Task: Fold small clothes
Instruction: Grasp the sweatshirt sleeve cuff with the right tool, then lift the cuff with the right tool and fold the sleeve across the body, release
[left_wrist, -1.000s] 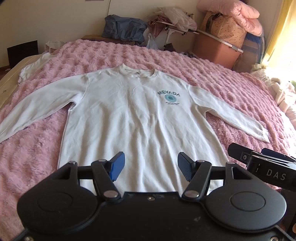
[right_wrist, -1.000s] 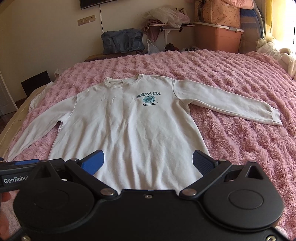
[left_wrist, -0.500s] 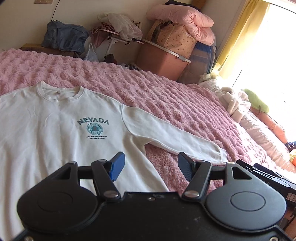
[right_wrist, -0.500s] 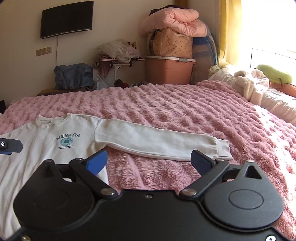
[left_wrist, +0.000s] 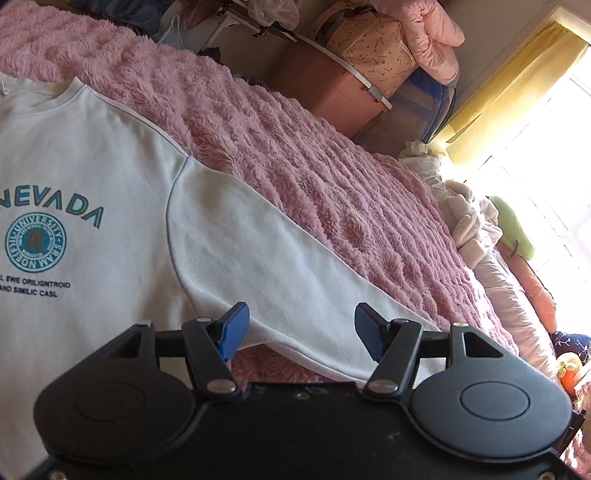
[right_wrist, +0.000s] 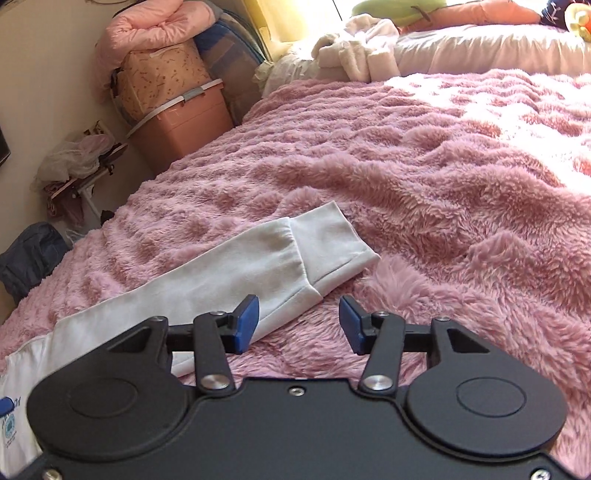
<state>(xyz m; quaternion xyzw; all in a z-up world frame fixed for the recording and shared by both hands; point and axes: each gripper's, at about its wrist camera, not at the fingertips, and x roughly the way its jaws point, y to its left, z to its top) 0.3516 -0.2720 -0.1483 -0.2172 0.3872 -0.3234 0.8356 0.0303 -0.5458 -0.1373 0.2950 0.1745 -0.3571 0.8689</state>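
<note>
A white long-sleeved sweatshirt (left_wrist: 92, 177) with a teal NEVADA print lies flat on the pink fluffy blanket (left_wrist: 314, 173). My left gripper (left_wrist: 301, 328) is open and empty, low over the upper part of the shirt's right-hand sleeve (left_wrist: 258, 258), near the armpit. In the right wrist view the same sleeve (right_wrist: 207, 291) stretches across the blanket (right_wrist: 443, 192) and ends in a ribbed cuff (right_wrist: 332, 251). My right gripper (right_wrist: 299, 323) is open and empty, just short of the cuff, its left finger over the sleeve's edge.
A pink storage box (right_wrist: 184, 125) with bags and a pink quilt stacked on it stands by the wall beyond the bed. White clothes (right_wrist: 354, 55) and pillows lie at the head of the bed by the bright window. A cluttered rack (right_wrist: 81, 162) stands by the wall.
Both grippers have swung right from the shirt's hem and come down close over the right-hand sleeve, the left near the shoulder and the right at the cuff. The right jaws have narrowed a little.
</note>
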